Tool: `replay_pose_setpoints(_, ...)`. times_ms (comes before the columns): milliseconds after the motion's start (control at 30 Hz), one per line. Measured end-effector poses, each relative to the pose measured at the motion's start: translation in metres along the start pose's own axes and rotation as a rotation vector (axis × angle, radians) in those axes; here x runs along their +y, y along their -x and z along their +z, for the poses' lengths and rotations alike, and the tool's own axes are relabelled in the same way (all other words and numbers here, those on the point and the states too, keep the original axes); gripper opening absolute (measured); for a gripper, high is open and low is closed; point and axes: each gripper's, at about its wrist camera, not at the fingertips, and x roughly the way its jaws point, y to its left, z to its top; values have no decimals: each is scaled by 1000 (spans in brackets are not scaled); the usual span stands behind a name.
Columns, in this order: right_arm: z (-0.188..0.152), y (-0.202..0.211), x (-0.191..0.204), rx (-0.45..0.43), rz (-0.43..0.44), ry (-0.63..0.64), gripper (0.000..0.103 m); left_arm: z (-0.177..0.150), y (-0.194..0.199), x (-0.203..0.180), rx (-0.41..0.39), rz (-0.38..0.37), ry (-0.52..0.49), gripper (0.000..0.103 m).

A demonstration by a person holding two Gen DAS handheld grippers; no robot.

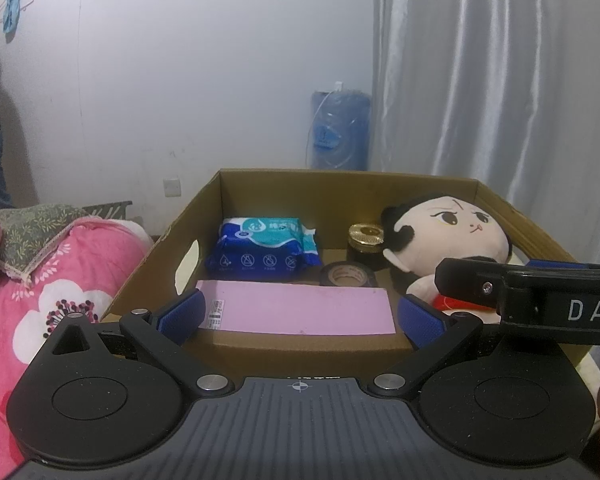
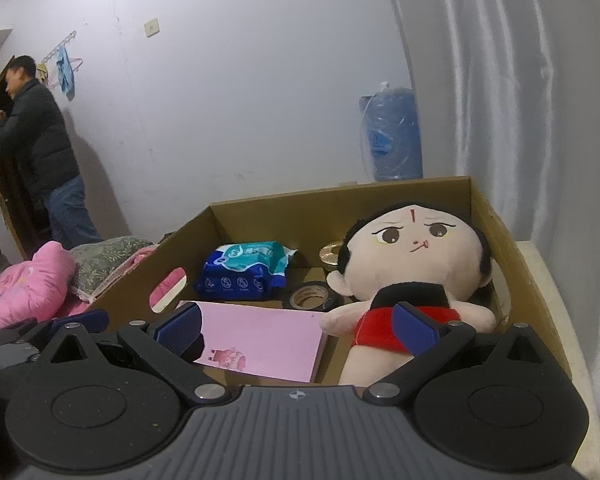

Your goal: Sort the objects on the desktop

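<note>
A white wall and grey curtain back a cardboard box [image 1: 380, 190]. In the left view, the left gripper [image 1: 300, 312] spreads wide and empty, a pink notepad [image 1: 300, 307] between its fingers. In the right view, the right gripper [image 2: 298, 326], also wide and empty, has a doll [image 2: 412, 264] ahead by its right finger; centring on the torso before closing would help.

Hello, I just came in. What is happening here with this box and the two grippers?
A person holds two grippers over an open cardboard box; both are open and hold nothing. The left gripper faces a pink notebook lying flat at the near side. The right gripper hangs between that notebook and a plush doll on the box's right side. A blue wipes pack, a roll of dark tape and a gold-lidded jar lie farther back.
</note>
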Motion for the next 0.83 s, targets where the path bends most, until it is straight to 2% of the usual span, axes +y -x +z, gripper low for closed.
replay_pose_setpoints(833, -1, 2, -1, -1, 2, 3, 103, -2, -1, 1, -10, -1, -2, 103)
